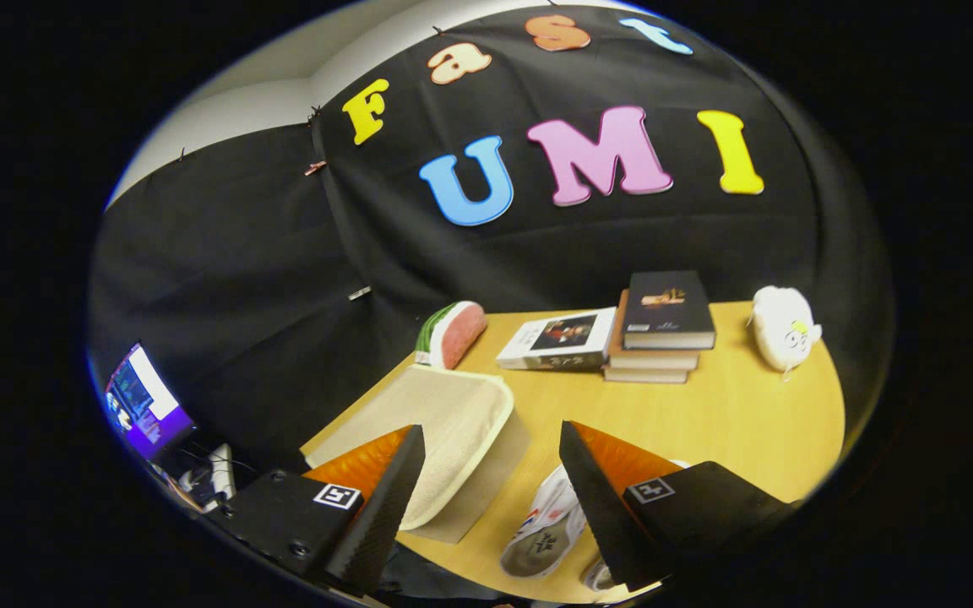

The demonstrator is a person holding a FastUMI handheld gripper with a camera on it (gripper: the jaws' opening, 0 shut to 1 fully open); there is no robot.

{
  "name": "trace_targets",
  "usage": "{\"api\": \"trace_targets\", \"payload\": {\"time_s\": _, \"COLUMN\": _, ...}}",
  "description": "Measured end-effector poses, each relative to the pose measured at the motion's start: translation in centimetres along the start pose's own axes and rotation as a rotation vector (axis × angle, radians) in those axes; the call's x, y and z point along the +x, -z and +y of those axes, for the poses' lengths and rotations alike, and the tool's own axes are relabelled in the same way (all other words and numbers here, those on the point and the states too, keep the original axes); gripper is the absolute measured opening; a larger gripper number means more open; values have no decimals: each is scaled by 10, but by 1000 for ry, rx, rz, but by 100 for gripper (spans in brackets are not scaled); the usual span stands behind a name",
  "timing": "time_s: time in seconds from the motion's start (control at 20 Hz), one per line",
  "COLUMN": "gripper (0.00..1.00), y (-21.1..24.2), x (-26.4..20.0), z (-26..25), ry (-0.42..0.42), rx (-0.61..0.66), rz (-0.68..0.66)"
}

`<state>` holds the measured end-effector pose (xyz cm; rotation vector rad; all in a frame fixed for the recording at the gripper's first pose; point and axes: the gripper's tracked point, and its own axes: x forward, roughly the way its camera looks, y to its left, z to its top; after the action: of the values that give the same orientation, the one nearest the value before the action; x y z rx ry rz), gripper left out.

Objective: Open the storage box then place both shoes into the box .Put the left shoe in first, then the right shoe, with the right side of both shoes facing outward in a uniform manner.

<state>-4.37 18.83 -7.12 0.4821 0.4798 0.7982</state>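
The storage box [453,439] lies on the tabletop [731,414], lid closed, just ahead of the left finger. A white shoe [547,528] lies between the fingers. The hand-held gripper [486,490] is released, grasping nothing. Opening the box seems the step in hand; next the fingers must reach its lid.

On the wooden table [731,414] we see a watermelon-slice plush [451,333] lying near the far edge. Just beside it lies a single white-covered book [558,339], touching a stack of books [662,331] whose top volume has a dark cover. Well apart from the stack we find a white round plush toy [782,327]. Off the table, low down, a lit screen [142,400] glows
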Motion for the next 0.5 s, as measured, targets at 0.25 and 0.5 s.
{"api": "trace_targets", "payload": {"time_s": 0.25, "gripper": 98, "y": 67, "x": 35, "z": 17, "ry": -121, "rx": 220, "rz": 218}}
{"api": "trace_targets", "payload": {"time_s": 0.5, "gripper": 98, "y": 105, "x": 59, "z": 31, "ry": -233, "rx": 474, "rz": 336}}
